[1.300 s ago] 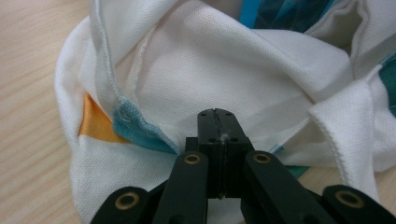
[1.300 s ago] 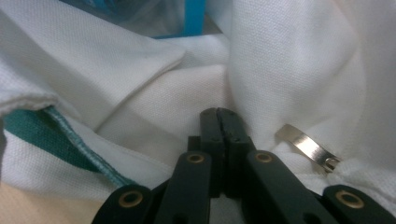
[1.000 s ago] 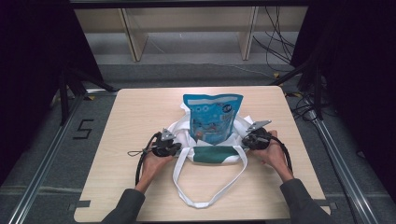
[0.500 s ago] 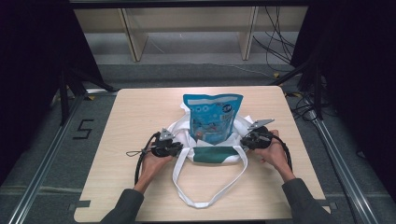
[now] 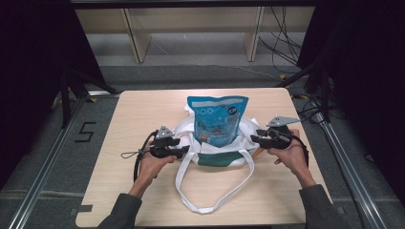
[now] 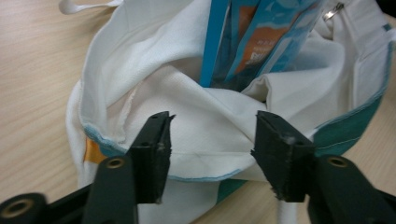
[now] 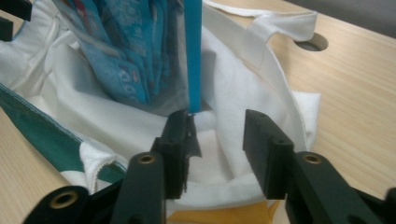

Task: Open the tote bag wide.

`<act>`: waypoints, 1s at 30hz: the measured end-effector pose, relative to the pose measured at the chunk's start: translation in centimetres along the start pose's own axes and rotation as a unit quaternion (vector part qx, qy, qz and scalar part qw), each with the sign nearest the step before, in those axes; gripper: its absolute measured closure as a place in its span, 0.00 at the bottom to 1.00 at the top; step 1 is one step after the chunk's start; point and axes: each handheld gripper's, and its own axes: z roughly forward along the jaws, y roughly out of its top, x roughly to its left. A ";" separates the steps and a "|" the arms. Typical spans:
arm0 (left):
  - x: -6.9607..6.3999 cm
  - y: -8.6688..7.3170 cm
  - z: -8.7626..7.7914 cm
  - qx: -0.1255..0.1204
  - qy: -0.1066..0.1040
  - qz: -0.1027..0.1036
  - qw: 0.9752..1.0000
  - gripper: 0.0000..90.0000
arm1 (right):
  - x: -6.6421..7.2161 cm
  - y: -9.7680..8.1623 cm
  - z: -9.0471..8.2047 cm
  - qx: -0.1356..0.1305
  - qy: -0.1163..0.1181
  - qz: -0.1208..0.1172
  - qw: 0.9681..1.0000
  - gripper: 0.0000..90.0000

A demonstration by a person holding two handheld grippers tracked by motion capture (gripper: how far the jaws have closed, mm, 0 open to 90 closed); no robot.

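High view: white tote bag (image 5: 215,157) with a green band lies mid-counter (image 5: 143,109), its handles looped toward the person. Blue snack pouch (image 5: 217,118) stands upright in the bag's mouth, top well above the rim. Left gripper (image 5: 184,151) sits at the bag's left rim, right gripper (image 5: 253,139) at its right rim, one hand on each. Left gripper view: fingers (image 6: 156,140) have just been opening and stand apart over the white rim cloth, pads off it. Right gripper view: fingers (image 7: 180,135) likewise just opening, moderately apart, bag cloth loose between them, nothing held; pouch edge just beyond them.
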 end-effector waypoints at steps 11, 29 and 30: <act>-1.2 0.3 -1.7 -0.005 -0.013 0.013 1.000 0.38 | 0.8 0.2 -0.5 -0.002 -0.011 -0.004 1.000 0.54; -1.4 -1.2 -3.1 -0.005 -0.015 0.015 1.000 0.31 | 2.1 -0.9 -1.6 -0.008 -0.004 0.015 1.000 0.43; -1.5 -1.2 -3.1 -0.006 -0.015 0.017 1.000 0.30 | 2.3 -0.9 -1.8 -0.001 -0.002 0.021 1.000 0.42</act>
